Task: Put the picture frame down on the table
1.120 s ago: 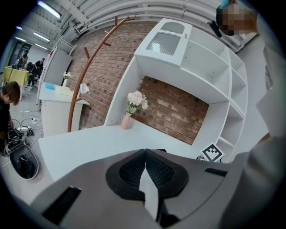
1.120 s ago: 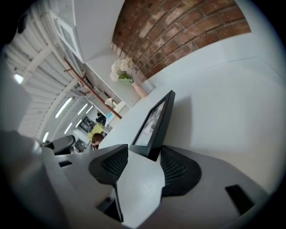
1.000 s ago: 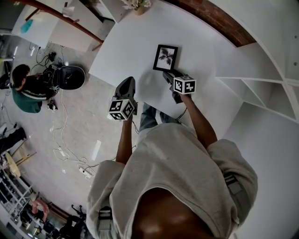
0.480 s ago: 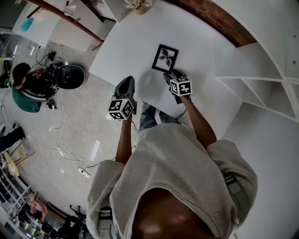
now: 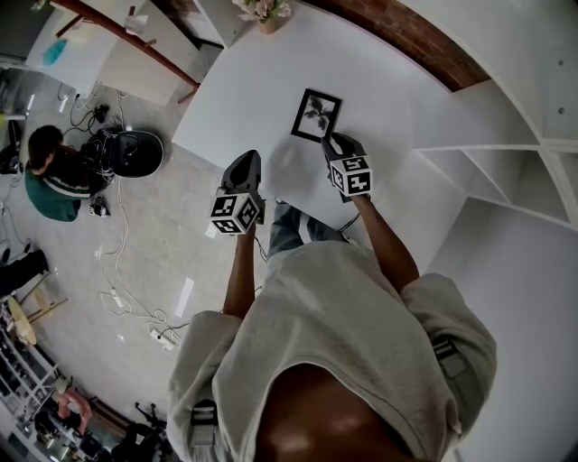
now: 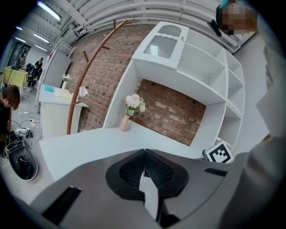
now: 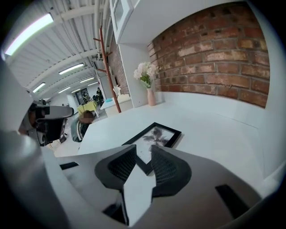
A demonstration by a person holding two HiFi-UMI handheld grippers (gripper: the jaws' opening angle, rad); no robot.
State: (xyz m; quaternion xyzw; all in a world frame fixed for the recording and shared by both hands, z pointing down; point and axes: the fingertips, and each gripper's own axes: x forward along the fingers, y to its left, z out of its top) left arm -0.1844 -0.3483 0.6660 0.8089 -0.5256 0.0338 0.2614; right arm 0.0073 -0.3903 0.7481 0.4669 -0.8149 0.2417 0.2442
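On table (image 5: 244, 90): picture frame (image 5: 316, 115) flat, just beyond spread right claw (image 7: 143, 150) | left claw (image 6: 144, 153) closed

One picture frame (image 5: 316, 115), one flower vase (image 5: 268, 13), two grippers (image 5: 244, 159) (image 5: 332, 143)

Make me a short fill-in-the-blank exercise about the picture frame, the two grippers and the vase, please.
1. The picture frame lies ___ on the white table.
2. The jaws of the right gripper stand ___, with a gap between them.
3. The jaws of the left gripper are pressed ___.
4. The vase at the far end of the table holds pale ___.

Missing words: flat; apart; together; flowers
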